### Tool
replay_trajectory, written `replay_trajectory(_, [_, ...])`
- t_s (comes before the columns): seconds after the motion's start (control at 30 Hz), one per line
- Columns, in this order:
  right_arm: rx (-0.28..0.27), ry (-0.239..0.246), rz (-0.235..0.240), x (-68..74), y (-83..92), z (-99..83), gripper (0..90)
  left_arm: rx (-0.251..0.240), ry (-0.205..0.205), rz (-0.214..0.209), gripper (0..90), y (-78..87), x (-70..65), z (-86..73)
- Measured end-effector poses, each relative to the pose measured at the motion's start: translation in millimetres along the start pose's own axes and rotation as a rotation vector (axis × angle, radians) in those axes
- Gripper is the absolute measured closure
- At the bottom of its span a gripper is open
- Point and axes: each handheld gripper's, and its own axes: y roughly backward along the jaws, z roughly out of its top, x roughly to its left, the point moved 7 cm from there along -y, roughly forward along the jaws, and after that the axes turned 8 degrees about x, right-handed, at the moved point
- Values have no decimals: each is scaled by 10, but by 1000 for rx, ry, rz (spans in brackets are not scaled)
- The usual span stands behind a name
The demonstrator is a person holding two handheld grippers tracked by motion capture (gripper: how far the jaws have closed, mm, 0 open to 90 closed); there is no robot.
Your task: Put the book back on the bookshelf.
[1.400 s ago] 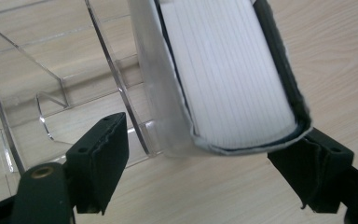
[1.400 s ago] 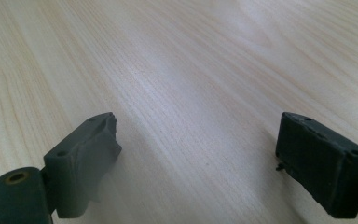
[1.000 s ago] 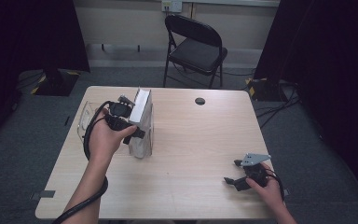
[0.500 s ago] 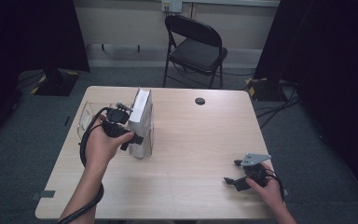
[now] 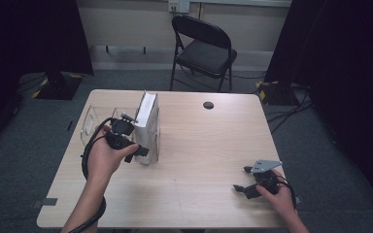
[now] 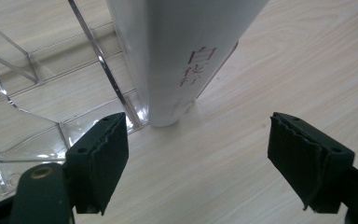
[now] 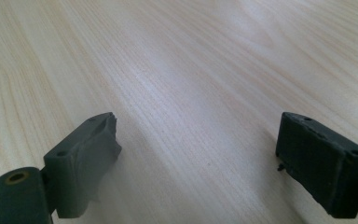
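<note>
Left gripper (image 5: 135,151) sits low at the near end of the white book (image 5: 146,127), jaws wide apart, gripping nothing; book spine (red lettering) is ahead of the gap, not between the pads. Book stands upright on the bench (image 5: 199,145), against the clear acrylic stand (image 5: 91,122). Right gripper (image 5: 245,180) rests near the bench's right front corner, jaws spread wide, empty.

I see the table (image 5: 204,145) evenly lit, surroundings dark; glare on the clear stand (image 6: 37,107); near jaws slightly soft.
</note>
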Motion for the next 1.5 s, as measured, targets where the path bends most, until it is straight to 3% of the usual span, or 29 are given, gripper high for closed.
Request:
replay_trajectory(0.97, [1,5,1,1,1,-2,117,-5,-47,-26,200,-141,-112,-231])
replay_trajectory(1.5, [1,7,3,3,1,-2,117,-12,-56,-68,196,-262,-217,-324])
